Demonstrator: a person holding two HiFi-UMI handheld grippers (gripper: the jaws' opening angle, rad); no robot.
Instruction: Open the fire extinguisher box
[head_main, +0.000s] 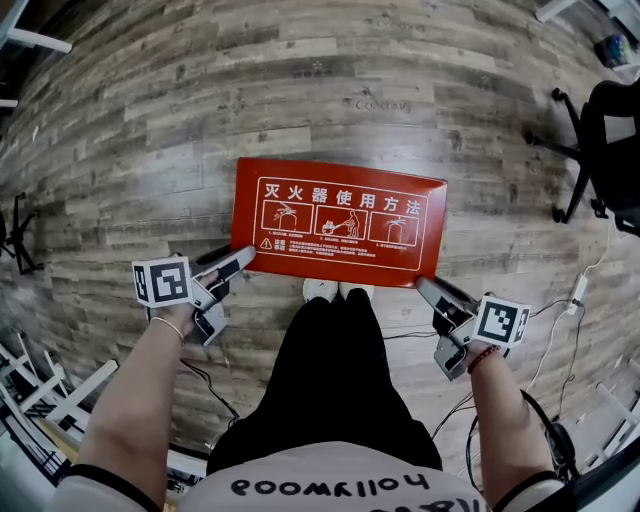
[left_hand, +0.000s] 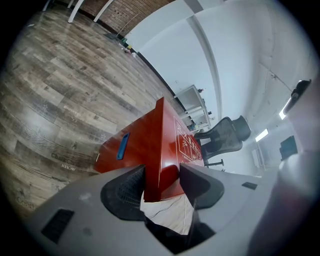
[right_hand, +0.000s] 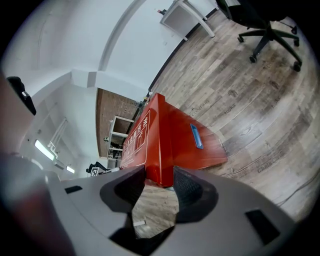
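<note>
Gripped the red box (left_hand: 140, 145), standing on the wooden floor (head_main: 200, 120) just ahead of the shoes (head_main: 338, 290), by its lid (head_main: 340, 215): left gripper (head_main: 245, 261) clenched on the near left corner, right gripper (head_main: 425, 287) on the near right. Judged best raised evenly at both corners, without twist or slip. Counted: one box, one lid, two grippers, two shoes, one office chair (head_main: 612, 140).
</note>
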